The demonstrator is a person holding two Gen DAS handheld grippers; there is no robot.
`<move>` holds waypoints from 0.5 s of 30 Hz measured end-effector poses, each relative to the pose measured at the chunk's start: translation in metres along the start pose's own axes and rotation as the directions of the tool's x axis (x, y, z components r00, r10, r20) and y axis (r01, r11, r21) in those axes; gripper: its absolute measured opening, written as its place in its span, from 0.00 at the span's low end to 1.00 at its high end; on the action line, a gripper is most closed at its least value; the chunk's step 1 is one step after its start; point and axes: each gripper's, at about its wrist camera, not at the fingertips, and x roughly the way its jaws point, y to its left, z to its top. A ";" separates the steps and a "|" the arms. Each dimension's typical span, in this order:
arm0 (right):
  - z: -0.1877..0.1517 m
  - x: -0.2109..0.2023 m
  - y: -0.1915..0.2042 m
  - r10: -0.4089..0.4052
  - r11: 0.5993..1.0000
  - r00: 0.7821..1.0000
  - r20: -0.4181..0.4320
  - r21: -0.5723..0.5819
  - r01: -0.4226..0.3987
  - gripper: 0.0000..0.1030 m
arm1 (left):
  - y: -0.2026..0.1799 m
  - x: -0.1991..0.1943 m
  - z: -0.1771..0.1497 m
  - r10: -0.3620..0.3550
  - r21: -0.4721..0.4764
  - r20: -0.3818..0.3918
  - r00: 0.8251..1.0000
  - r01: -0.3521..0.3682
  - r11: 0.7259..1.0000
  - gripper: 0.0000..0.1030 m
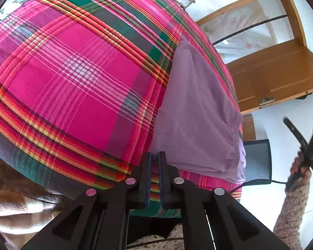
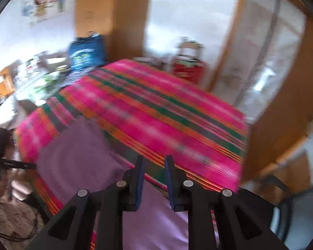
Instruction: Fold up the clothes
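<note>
A purple garment [image 1: 198, 114] lies folded on the right part of a table covered by a pink plaid cloth [image 1: 73, 73]. At the cloth's near edge, my left gripper [image 1: 155, 156] stands shut beside the garment's near corner, with nothing seen between its pads. A hand in a speckled sleeve [image 1: 292, 208] holds the other gripper up in the air, off the table's right side. In the blurred right wrist view my right gripper [image 2: 154, 159] is open and empty above the purple garment [image 2: 77, 156], which also spreads under its fingers.
A wooden door [image 1: 271, 79] stands beyond the table's right side, and a dark chair [image 1: 258, 160] sits close to the near right corner. A red bag [image 2: 187, 70] and a blue bag [image 2: 85, 52] stand past the far edge. Clutter fills a surface at the far left [image 2: 41, 79].
</note>
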 end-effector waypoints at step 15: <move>-0.054 0.069 0.058 -0.068 0.997 0.997 0.037 0.025 0.067 0.31 | -0.015 0.011 0.006 0.002 0.023 -0.009 1.000 -0.002 1.000 0.06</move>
